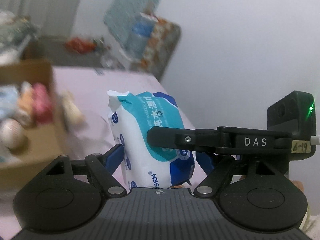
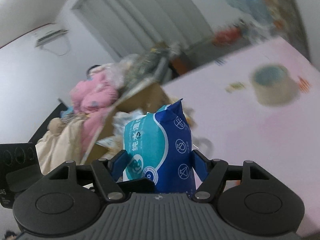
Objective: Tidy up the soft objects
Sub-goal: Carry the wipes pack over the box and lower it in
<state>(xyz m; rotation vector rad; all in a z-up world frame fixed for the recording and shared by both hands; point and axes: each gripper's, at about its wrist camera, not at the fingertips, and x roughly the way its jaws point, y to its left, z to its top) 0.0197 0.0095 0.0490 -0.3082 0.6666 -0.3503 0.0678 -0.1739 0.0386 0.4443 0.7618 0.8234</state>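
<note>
A soft pack of wet wipes (image 1: 140, 132), white, teal and dark blue, stands upright between the blue pads of my left gripper (image 1: 160, 158), which is shut on its lower part. From the right, the right gripper's black finger (image 1: 170, 140) crosses in front of the pack. In the right wrist view the same pack (image 2: 160, 146) sits between the blue pads of my right gripper (image 2: 158, 160), also shut on it. The pack is off the pink table (image 2: 250, 130). An open cardboard box (image 1: 40, 140) of blurred soft items lies to the left.
A roll of tape (image 2: 276, 86) lies on the pink table at the right. The cardboard box (image 2: 140, 98) is behind the pack, with a pink garment (image 2: 94, 94) and beige cloth (image 2: 60, 146) to its left. The background is motion-blurred.
</note>
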